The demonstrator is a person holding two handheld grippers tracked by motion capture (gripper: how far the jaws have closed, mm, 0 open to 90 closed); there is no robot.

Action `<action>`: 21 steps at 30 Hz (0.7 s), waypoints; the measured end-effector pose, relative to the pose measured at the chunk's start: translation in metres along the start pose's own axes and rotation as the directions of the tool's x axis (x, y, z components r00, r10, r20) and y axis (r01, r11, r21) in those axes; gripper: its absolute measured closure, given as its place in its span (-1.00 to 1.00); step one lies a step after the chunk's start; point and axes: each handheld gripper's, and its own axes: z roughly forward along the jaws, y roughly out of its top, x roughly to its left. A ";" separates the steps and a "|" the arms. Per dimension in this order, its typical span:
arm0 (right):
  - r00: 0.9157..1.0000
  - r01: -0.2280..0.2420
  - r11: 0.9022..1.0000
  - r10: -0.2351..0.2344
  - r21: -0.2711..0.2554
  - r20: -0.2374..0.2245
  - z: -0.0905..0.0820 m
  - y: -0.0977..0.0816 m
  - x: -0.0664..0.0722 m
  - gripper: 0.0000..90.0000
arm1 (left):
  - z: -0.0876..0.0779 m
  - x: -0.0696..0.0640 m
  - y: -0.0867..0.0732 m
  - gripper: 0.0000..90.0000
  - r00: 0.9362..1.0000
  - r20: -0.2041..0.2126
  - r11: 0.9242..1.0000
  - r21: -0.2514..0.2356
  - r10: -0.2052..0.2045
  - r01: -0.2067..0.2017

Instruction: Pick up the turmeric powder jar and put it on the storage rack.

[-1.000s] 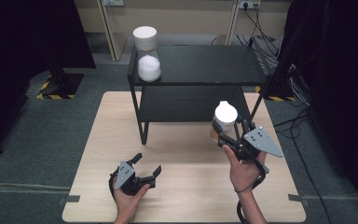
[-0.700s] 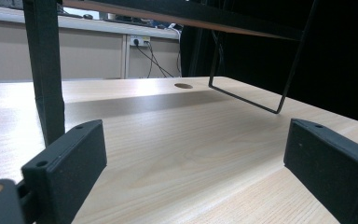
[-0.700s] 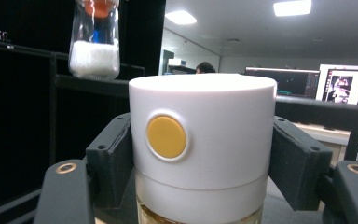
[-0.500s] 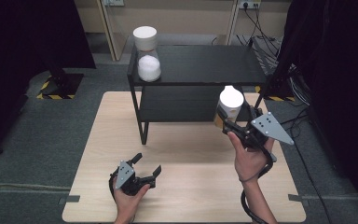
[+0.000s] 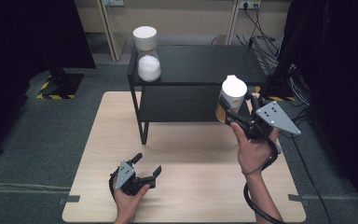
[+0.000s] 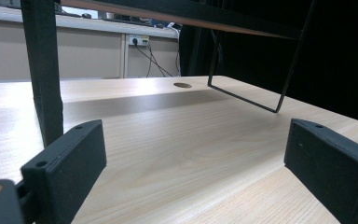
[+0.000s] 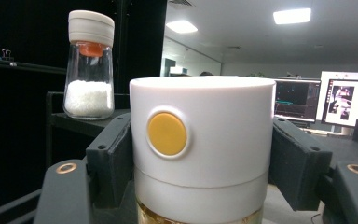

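My right gripper (image 5: 235, 114) is shut on a glass jar with a white lid (image 5: 230, 98) and holds it in the air near the right end of the black shelf's top (image 5: 205, 63). In the right gripper view the jar (image 7: 200, 140), with a yellow dot on its lid, sits upright between both jaws. A second jar (image 5: 148, 53) with white grains and a white lid stands on the shelf top at its left end; it is the white-lidded jar (image 7: 89, 65) behind the held one. My left gripper (image 5: 147, 165) rests open on the wooden table (image 5: 191, 158), empty.
The two-level black shelf stands at the table's far half; its leg (image 6: 44, 70) rises just ahead of my left gripper. Cables and dark stands lie on the floor (image 5: 56, 84) around the table. Monitors (image 7: 340, 102) glow far off.
My right gripper has lifted the jar upward, from about the lower shelf's level to near the shelf top. The left gripper has stayed put.
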 end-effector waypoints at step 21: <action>1.000 -0.011 1.000 0.011 0.017 0.014 0.013 0.034 -0.003 -0.32 | 0.000 0.000 0.000 -0.90 1.000 0.000 1.000 -0.002 -0.002 0.002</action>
